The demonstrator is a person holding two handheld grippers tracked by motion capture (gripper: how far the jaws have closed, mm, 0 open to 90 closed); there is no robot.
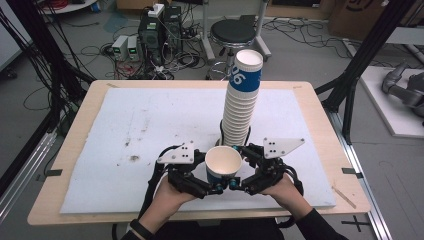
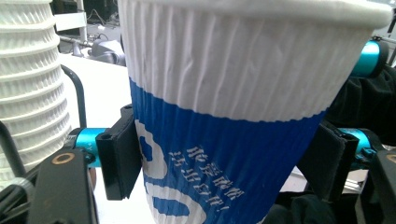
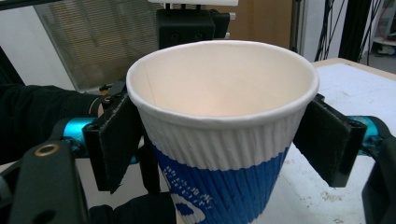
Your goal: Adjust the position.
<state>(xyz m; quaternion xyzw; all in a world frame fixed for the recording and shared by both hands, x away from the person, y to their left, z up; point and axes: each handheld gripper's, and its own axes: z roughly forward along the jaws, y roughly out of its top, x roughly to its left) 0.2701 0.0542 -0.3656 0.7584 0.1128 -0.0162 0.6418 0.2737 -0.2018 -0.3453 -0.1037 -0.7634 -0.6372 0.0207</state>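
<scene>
Nearest the counter's [image 1: 75, 150] near edge, at about its middle, we have a single paper cup [image 1: 223, 162] held upright between both tools, its mouth open to the ceiling. In the left gripper view the left tool [image 2: 224, 158] has its two black pads against the blue lower band of the cup, one on each side, so we judge it clenched on the cup. In the right gripper view the right tool [image 3: 224, 135] brackets the cup higher up, around the white ribbed part under the rim; the left pad looks to be touching, the right one is close beside the wall, and we cannot tell whether it presses.

We judge the cup very light and empty, with a thin rippled wall that gives grip but dents easily. The rolled rim is the stiffest part, so we would take hold just under it or low near the base, with gentle pressure on opposite sides, never squeezing mid-wall.

Farther back, just behind the cup, a tall stack [image 1: 242, 100] of like cups stands, leaning slightly and likely to topple if bumped.
</scene>
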